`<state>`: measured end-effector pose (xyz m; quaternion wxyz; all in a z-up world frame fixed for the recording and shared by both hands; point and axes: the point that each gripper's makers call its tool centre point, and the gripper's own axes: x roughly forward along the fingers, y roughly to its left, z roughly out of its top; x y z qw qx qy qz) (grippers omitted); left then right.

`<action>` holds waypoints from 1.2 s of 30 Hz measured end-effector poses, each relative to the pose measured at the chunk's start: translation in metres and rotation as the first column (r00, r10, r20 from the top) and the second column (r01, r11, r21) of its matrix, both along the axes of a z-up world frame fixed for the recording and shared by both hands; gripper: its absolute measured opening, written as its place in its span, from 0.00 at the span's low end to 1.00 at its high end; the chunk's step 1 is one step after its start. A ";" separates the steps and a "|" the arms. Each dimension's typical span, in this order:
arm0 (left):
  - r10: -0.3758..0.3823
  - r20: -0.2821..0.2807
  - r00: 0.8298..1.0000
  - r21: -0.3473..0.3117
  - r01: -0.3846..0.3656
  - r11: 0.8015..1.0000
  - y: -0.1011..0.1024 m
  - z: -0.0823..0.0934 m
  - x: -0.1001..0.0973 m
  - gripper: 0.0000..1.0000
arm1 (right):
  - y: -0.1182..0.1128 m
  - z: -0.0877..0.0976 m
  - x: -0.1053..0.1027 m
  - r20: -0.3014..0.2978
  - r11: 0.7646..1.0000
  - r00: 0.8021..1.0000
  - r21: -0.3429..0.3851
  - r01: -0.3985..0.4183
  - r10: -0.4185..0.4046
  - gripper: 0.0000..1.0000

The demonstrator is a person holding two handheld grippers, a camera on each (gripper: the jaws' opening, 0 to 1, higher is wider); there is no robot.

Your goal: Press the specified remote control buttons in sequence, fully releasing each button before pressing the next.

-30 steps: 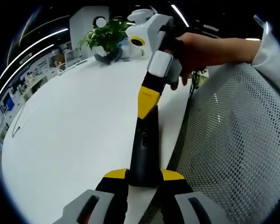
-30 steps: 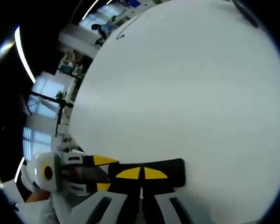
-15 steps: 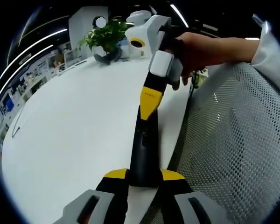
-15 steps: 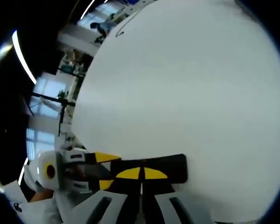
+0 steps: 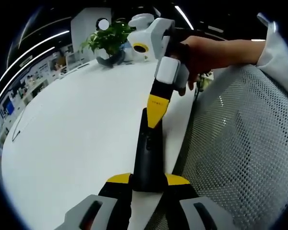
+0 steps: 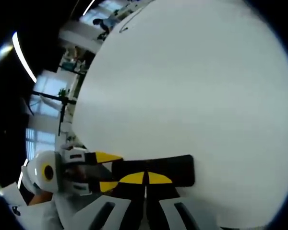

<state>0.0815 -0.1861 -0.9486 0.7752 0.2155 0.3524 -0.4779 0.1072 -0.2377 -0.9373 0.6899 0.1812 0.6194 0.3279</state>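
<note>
A black remote control (image 5: 148,153) lies lengthwise over the white table's (image 5: 72,129) edge, its near end clamped between the yellow pads of my left gripper (image 5: 149,180). My right gripper (image 5: 155,111), held by a person's hand (image 5: 206,50), comes down from the upper right with its jaws shut and empty. Its yellow tip points at the remote's far end; contact cannot be told. In the right gripper view the shut tips (image 6: 145,178) sit over the remote (image 6: 175,165), and the left gripper (image 6: 108,171) grips it from the left.
A grey mesh chair back (image 5: 240,158) stands close to the table's right edge. A potted plant (image 5: 110,38) and a white device (image 5: 141,21) sit at the far end. A thin cable (image 5: 19,127) lies at the left. The tabletop (image 6: 182,81) stretches wide ahead.
The right gripper's tip has slid along the remote toward its far end and risen a little. The left gripper and remote have stayed put.
</note>
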 end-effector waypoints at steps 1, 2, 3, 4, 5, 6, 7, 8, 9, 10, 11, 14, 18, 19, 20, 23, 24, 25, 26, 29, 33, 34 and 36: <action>0.000 0.000 1.000 0.000 0.000 1.000 0.000 0.000 0.000 0.24 | 0.000 -0.001 0.000 -0.001 1.000 1.000 0.001 0.001 -0.001 0.00; -0.002 0.001 1.000 0.000 0.002 1.000 0.000 0.000 0.000 0.24 | 0.000 -0.001 0.001 -0.001 1.000 1.000 0.001 0.002 -0.002 0.00; -0.003 0.001 1.000 0.001 0.003 1.000 0.000 0.000 0.000 0.24 | 0.000 0.000 0.000 -0.001 1.000 1.000 0.002 0.002 -0.002 0.00; -0.004 0.001 1.000 0.001 0.004 1.000 0.000 0.000 0.000 0.24 | 0.000 0.000 0.000 0.000 1.000 1.000 0.002 0.002 -0.002 0.00; -0.004 0.000 1.000 0.001 0.004 1.000 0.000 0.000 0.000 0.24 | 0.000 -0.001 0.000 0.001 1.000 1.000 0.001 0.001 -0.001 0.00; -0.005 0.000 1.000 0.001 0.005 1.000 0.000 0.000 0.000 0.24 | 0.000 -0.001 0.001 0.002 1.000 1.000 0.000 0.000 0.000 0.00; -0.006 0.001 1.000 0.001 0.006 1.000 0.000 0.000 0.000 0.24 | 0.000 -0.001 0.001 0.003 1.000 1.000 0.001 0.000 0.000 0.00; -0.006 0.001 1.000 0.000 0.006 1.000 0.000 0.000 0.000 0.24 | -0.001 -0.001 0.001 0.000 1.000 1.000 0.002 0.004 -0.004 0.00; -0.006 0.001 1.000 0.000 0.006 1.000 0.000 0.000 0.000 0.24 | -0.001 -0.001 0.001 -0.002 1.000 1.000 0.004 0.007 -0.007 0.00; -0.006 0.000 1.000 0.000 0.006 1.000 0.000 0.000 0.000 0.24 | -0.001 -0.001 0.001 -0.009 1.000 1.000 0.008 0.013 -0.013 0.00; -0.006 0.000 1.000 0.000 0.006 1.000 0.000 0.000 0.000 0.24 | -0.001 -0.001 0.001 -0.012 1.000 1.000 0.009 0.016 -0.016 0.00; -0.007 0.000 1.000 0.000 0.007 1.000 0.000 0.000 0.000 0.24 | -0.001 -0.001 0.001 -0.011 1.000 1.000 0.009 0.021 -0.020 0.00; -0.005 -0.001 1.000 0.002 0.005 1.000 0.000 0.000 0.000 0.24 | -0.001 0.000 0.001 0.001 1.000 1.000 0.001 0.014 -0.014 0.00; -0.005 -0.002 1.000 0.001 0.005 1.000 0.000 0.000 0.000 0.24 | -0.001 -0.001 0.001 0.003 1.000 1.000 0.001 0.012 -0.012 0.00; -0.005 -0.002 1.000 0.001 0.005 1.000 0.000 0.000 0.000 0.24 | -0.002 -0.001 0.001 0.002 1.000 1.000 0.001 0.013 -0.013 0.00; -0.004 -0.002 1.000 0.001 0.004 1.000 0.000 0.000 0.000 0.24 | -0.002 -0.001 0.001 -0.011 1.000 1.000 0.007 0.029 -0.029 0.00; -0.004 -0.002 1.000 0.000 0.004 1.000 0.000 0.000 0.000 0.24 | -0.002 -0.001 0.001 -0.013 0.999 0.999 0.009 0.032 -0.032 0.00; -0.004 -0.002 1.000 0.000 0.004 1.000 0.000 0.000 0.000 0.24 | -0.002 -0.001 0.002 -0.016 0.999 0.999 0.009 0.035 -0.035 0.00; -0.004 -0.002 1.000 0.000 0.004 1.000 0.000 0.000 0.000 0.24 | -0.003 -0.001 0.002 -0.017 0.999 0.999 0.009 0.037 -0.036 0.00; -0.004 -0.002 1.000 0.000 0.004 1.000 0.000 0.000 0.000 0.24 | -0.003 -0.001 0.002 -0.018 0.999 0.999 0.009 0.041 -0.040 0.00; -0.004 -0.002 1.000 -0.001 0.004 1.000 0.000 0.000 0.000 0.24 | -0.004 -0.001 0.002 -0.015 0.999 0.999 0.006 0.039 -0.039 0.00; -0.003 -0.002 1.000 -0.001 0.003 1.000 -0.001 0.000 0.000 0.24 | -0.005 -0.001 0.003 -0.017 0.999 0.999 0.007 0.043 -0.043 0.00; -0.002 -0.003 1.000 -0.001 0.002 1.000 -0.001 0.000 0.000 0.24 | -0.005 -0.001 0.003 -0.022 0.999 0.999 0.008 0.049 -0.049 0.00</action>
